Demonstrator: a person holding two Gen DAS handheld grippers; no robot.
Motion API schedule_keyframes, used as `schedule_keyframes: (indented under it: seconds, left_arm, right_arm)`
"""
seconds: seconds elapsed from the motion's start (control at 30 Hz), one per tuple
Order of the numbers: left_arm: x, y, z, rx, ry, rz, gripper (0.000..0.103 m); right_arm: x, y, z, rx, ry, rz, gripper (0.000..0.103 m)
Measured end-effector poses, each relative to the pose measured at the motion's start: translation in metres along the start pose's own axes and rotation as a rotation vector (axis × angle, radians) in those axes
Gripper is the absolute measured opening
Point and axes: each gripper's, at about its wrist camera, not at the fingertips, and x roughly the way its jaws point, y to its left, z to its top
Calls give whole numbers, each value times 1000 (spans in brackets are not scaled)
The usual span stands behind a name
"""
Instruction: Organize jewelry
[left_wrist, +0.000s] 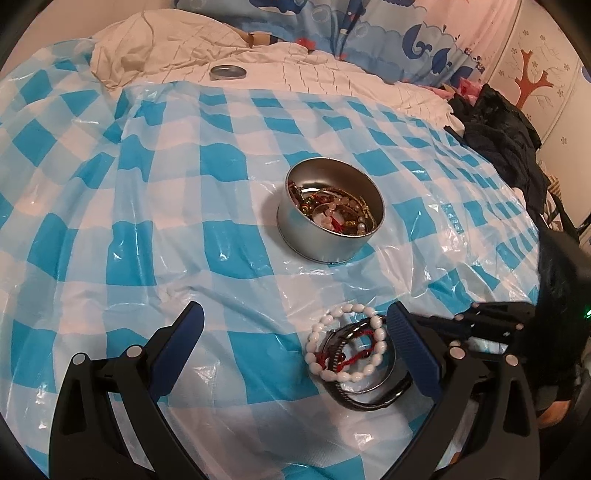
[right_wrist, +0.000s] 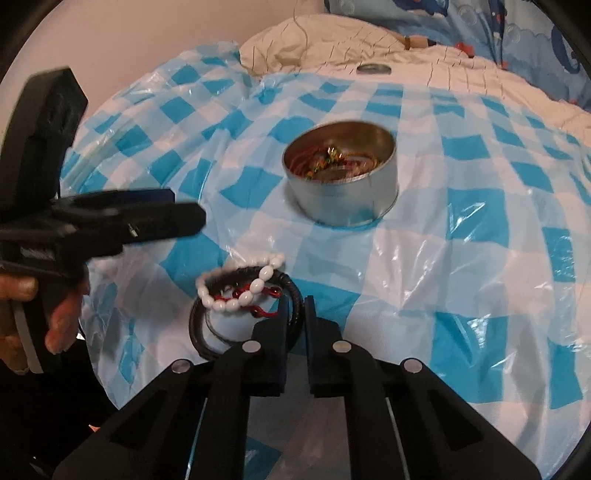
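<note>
Black braided cord bracelet sits pinched in the nearly closed right gripper, tangled with white beads near the round silver tin, so lift slowly while the wide-open left gripper holds nothing.

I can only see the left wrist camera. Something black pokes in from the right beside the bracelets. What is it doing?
Observer: That is the right gripper. The right wrist view shows it pinched shut on the black cord bracelet.
Operator: Has it caught the white beads too?
Observer: No. The white bead bracelet is draped across the black one, to the left of the pinch and outside it.
Operator: And who holds the tool I am looking through?
Observer: A bare hand is wrapped around the handle of the left gripper.
</note>
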Motion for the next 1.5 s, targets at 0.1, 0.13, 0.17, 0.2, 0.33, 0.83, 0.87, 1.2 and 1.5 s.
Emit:
schedule_keyframes:
  seconds: [0.1, 0.13, 0.17, 0.2, 0.33, 0.83, 0.87, 1.2, 1.5]
  left_arm:
    - [2, 1, -1, -4, 10, 4, 95]
    - [4, 0, -2, -3, 14, 5, 95]
    - [5, -1, -2, 2, 19, 3, 95]
    - [6, -3, -3, 8, 24, 0, 95]
    - [15, -18, -5, 59, 60, -14, 95]
    - [44, -23, -9, 43, 118, -19, 95]
    - [49, -24, -10, 41, 125, -20, 95]
    - [50, 1, 2, -86, 114, -73, 0]
    - [53, -14, 3, 10, 120, -10, 26]
  right_arm:
    - [-8, 0, 2, -20, -19, -39, 7]
    - [-9, 0, 3, -28, -20, -56, 7]
    - [-10, -2, 3, -30, -21, -77, 7]
    - [-10, -5, 4, -28, -21, -92, 6]
    - [-8, -17, 3, -8, -2, -139, 4]
    - [15, -12, -5, -38, 70, -113, 34]
    - [15, -10, -6, -50, 66, -122, 19]
    - [12, -16, -6, -37, 53, -127, 10]
    - [21, -19, -8, -34, 64, -118, 11]
